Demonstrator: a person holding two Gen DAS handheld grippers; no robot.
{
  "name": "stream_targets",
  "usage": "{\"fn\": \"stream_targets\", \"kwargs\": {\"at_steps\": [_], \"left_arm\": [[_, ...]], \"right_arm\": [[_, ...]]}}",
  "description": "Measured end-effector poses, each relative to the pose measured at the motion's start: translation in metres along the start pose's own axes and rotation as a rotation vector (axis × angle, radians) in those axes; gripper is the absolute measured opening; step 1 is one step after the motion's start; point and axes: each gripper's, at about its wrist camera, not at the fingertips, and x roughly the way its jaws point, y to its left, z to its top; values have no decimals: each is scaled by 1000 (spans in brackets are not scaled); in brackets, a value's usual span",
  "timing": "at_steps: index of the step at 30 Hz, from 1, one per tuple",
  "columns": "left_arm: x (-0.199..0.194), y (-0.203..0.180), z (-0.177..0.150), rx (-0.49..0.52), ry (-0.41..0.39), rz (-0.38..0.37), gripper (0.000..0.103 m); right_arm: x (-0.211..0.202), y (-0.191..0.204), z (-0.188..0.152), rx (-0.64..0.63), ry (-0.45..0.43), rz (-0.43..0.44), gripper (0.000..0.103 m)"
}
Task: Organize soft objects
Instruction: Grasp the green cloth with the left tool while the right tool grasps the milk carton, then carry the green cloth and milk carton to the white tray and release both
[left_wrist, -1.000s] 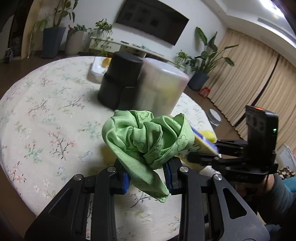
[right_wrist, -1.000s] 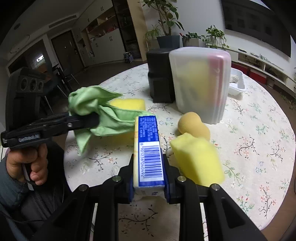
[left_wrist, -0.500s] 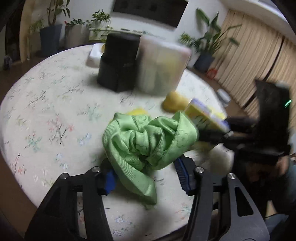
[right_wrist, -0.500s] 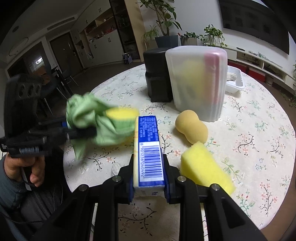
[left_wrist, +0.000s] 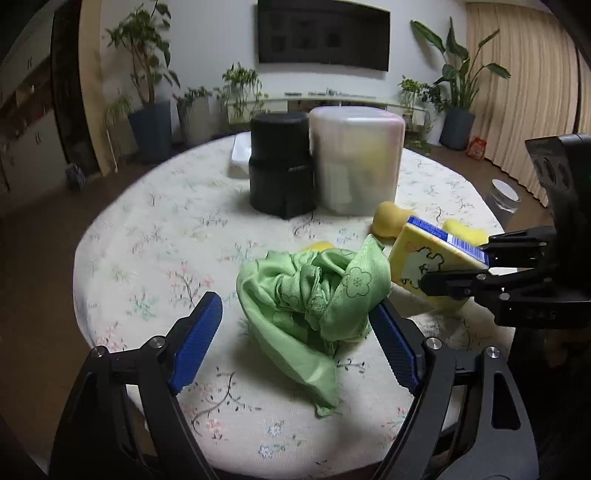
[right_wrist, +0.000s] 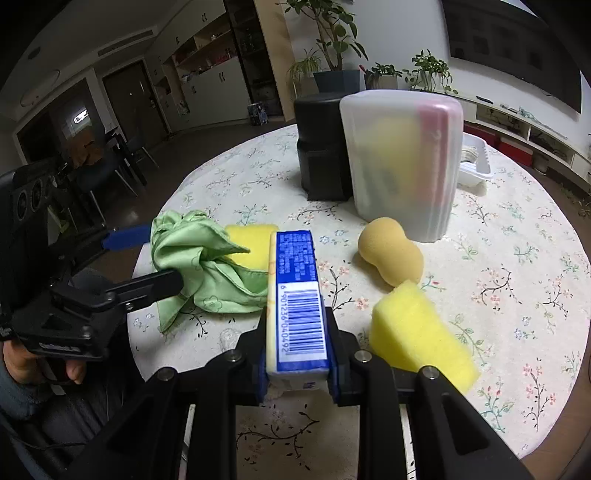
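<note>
On our left, the left tool (left_wrist: 295, 339) stands wide, its blue pads on either side of the green cloth (left_wrist: 314, 295), which lies crumpled on the desk (left_wrist: 155, 229); we judge the cloth is set down here to start a pile of soft things. It lies against a yellow sponge (right_wrist: 253, 243) behind it. Next along, the right tool (right_wrist: 297, 363) is clamped on a yellow-and-blue pack (right_wrist: 297, 295), barcode side up, held just beside the cloth, probably so that it can go down next to it. Further right, a tan gourd-shaped sponge (right_wrist: 389, 254) and a second yellow sponge (right_wrist: 419, 336) lie loose, near each other, seemingly not yet sorted. Behind them a black canister (left_wrist: 280, 170) and a frosted bin (left_wrist: 356, 162) stand touching, with a white tray (right_wrist: 474, 162) beyond.

The desk is round, under a pale flowered cover. Around it we see potted plants, a wall screen (left_wrist: 323, 35) and beige curtains.
</note>
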Motion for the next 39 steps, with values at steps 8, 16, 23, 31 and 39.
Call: {"fn": "stream_targets", "kwargs": {"at_steps": [8,16,23,31,39], "left_arm": [[-3,9,4,-38,-1,-59,21],[-17,16,11,-80,-19,-80,16],[-32,30,23,-115,-51,-98,14],[-40,44,34,-141,-81,-103,14],[-37,63,46,-149,-94,-90,14]], "right_arm": [[-3,0,0,6,-12,6,26],[-11,0,2,3,-29,-1,26],[-25,2,6,-3,-49,-21,26],[-48,1,9,-10,-75,-54,26],[-69,-16,9,7,-83,-108,26]]}}
